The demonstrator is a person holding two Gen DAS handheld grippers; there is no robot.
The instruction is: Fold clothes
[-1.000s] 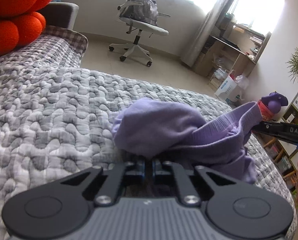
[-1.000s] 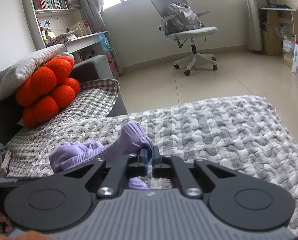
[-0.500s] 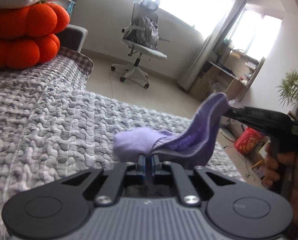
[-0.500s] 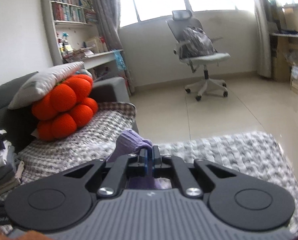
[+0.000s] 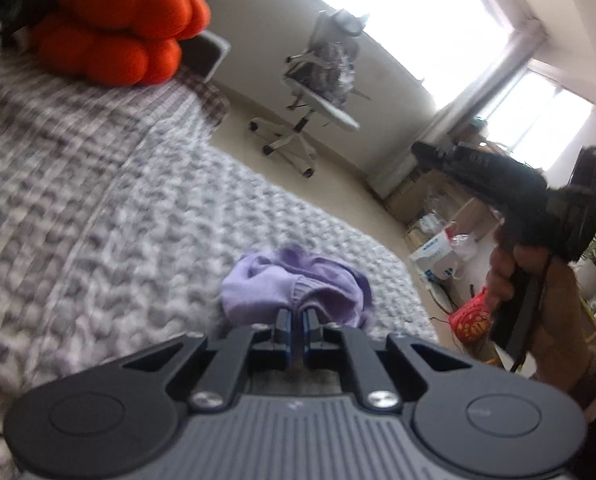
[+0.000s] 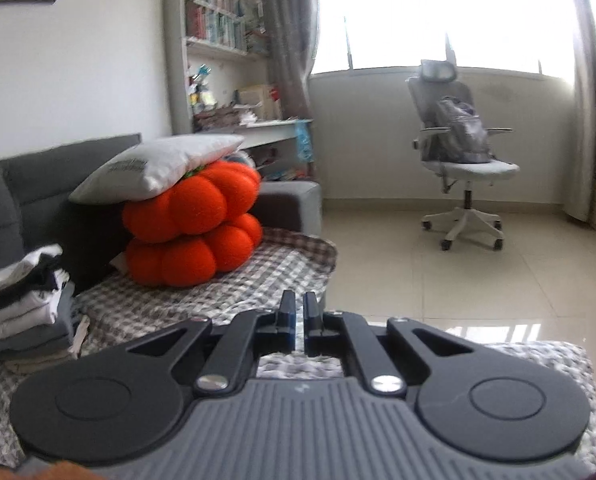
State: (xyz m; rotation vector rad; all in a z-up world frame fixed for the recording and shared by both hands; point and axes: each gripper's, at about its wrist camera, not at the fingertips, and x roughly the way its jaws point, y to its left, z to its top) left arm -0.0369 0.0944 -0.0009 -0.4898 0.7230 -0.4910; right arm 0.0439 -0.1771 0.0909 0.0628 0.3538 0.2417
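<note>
A small purple garment [image 5: 293, 284] lies bunched on the grey quilted blanket [image 5: 145, 240]. My left gripper [image 5: 296, 316] is right at its near edge, shut, with a fold of the purple fabric pinched between the fingertips. In the left wrist view my right gripper [image 5: 422, 150] is raised well above and to the right of the garment, held by a hand [image 5: 538, 280], with nothing hanging from it. In its own view the right gripper [image 6: 296, 306] has its fingers close together with nothing between them; the garment is out of that view.
An orange lobed cushion [image 6: 193, 228] under a white pillow [image 6: 157, 168] sits on the grey sofa [image 6: 25, 184]. A stack of folded clothes [image 6: 25, 308] lies at the left. An office chair [image 6: 458, 160] stands on the tiled floor beyond the blanket's edge.
The purple garment left my right gripper and dropped back into a heap on the blanket. The right gripper rose and tilted up. The left gripper still grips the garment's near edge.
</note>
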